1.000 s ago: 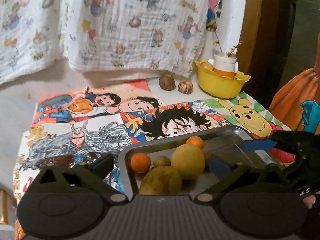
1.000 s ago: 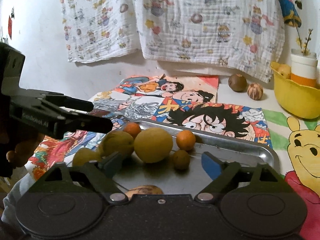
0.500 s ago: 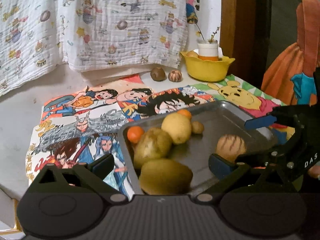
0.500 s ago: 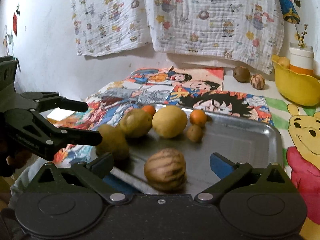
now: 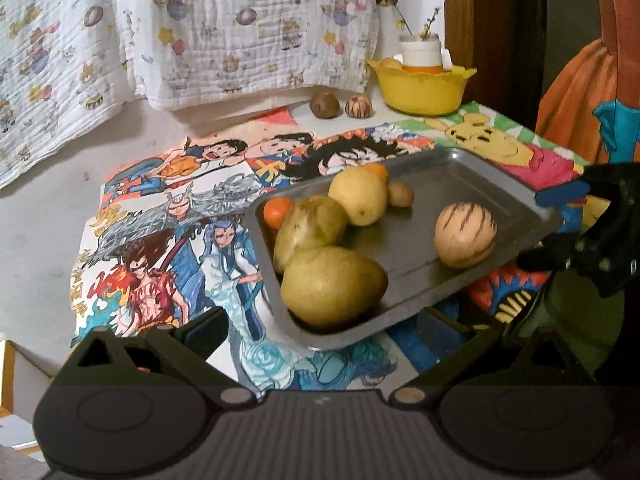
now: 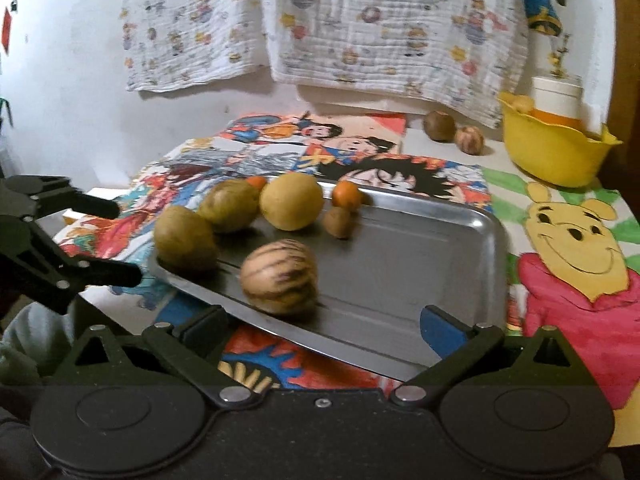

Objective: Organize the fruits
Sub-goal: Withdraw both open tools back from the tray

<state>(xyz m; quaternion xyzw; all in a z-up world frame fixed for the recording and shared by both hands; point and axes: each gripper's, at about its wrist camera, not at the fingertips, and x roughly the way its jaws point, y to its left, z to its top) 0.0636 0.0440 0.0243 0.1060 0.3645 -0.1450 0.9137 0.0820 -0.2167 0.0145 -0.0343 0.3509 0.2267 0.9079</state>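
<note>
Left wrist view: since the earlier frame the tray has slid away from the camera's lower edge, so its near corner now shows in full, and a striped melon lies on its bare right half where none showed. The left claw stands spread, nothing between its fingers, just short of that near corner. Two pears sit closest to it, a lemon behind them. The right claw shows at the tray's right edge, nearer the melon.

Right wrist view: the right claw, whose jaws have just been opening, is spread wide and grips nothing; the tray's near rim runs between its fingers. The melon lies straight ahead, just beyond the rim, its long axis roughly across the claw's line. The left claw hangs off the tray's left end, beside the pears. By my reading, the melon is the right hand's to take.
</note>
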